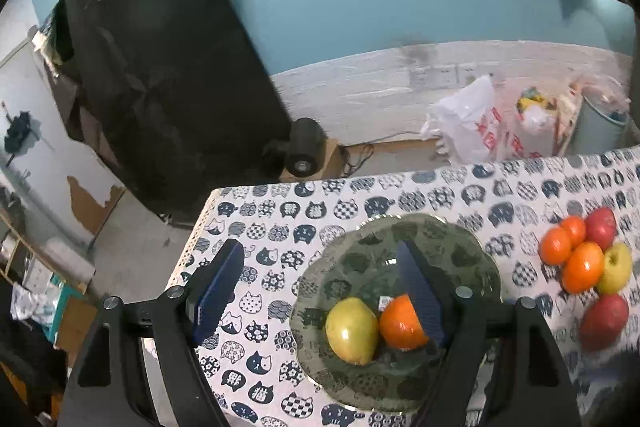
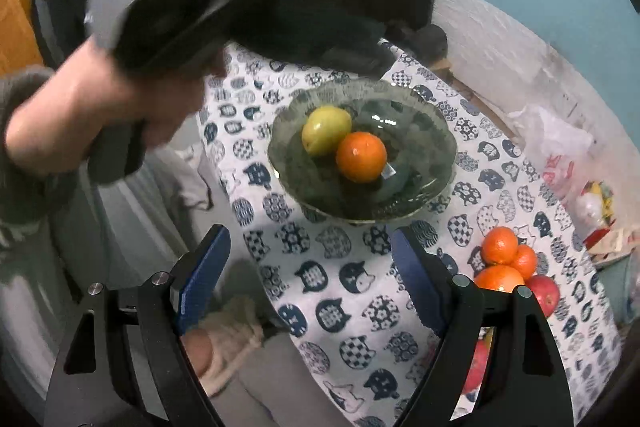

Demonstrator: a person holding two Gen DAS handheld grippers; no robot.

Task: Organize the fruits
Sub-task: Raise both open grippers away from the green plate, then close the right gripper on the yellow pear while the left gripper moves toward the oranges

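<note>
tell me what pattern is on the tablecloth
Navy and white cat faces on the tablecloth, clearest in the right wrist view.

Right finger (image 1: 420, 295) hides part of the orange (image 1: 400, 325); left gripper (image 2: 168, 7) motion-blurred; red apple (image 2: 478, 359) half hidden at the tablecloth's (image 2: 360, 287) edge.

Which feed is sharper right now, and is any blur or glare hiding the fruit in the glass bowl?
Left wrist view: sharp apart from fisheye bending at the edges; the green apple shows clearly, the orange mandarin is partly behind a blue finger pad. Right wrist view: the person's arm at upper left is motion-blurred, yet the scalloped smoked-glass bowl stays crisp, with only small glints.
</note>
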